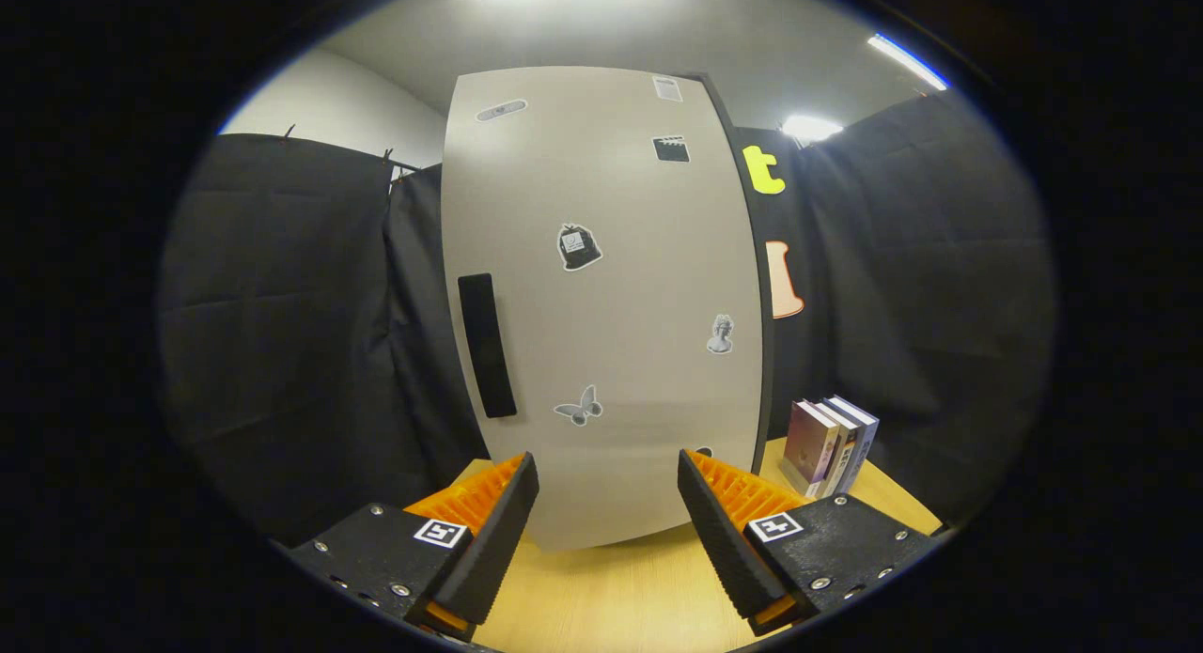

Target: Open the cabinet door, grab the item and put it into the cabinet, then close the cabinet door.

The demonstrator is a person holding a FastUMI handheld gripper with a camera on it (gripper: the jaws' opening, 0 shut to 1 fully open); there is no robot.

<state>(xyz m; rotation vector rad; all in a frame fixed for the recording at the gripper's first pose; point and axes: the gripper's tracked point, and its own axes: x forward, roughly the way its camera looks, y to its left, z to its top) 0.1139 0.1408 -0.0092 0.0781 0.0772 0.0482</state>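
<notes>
**A:** What do you have in front of you?

**B:** I see the cabinet standing on the tabletop, straight ahead of my gripper. Its pale grey door is shut and faces me, nearly flat on.

**A:** And the jaws?

**B:** They are apart, with a wide gap between the 2 fingers, and nothing is held. Bare tabletop and the lower edge of the cabinet show through the gap. The finger tips sit close to the cabinet's foot, but I cannot tell whether they touch it.

**A:** Where is the handle?

**B:** The handle is a black vertical strip on the door, near the cabinet's left edge, about halfway up. It is above and a little left of my left finger.

**A:** Anything else on the door?

**B:** Several small stickers, among them a butterfly sticker low down, right of the handle.

**A:** And the item to store?

**B:** 3 books stand upright together on the tabletop, just beside the cabinet's right side, beyond my right finger. They lean slightly and touch one another.

**A:** What is behind the cabinet?

**B:** Black cloth hangs behind it on both sides.
</notes>
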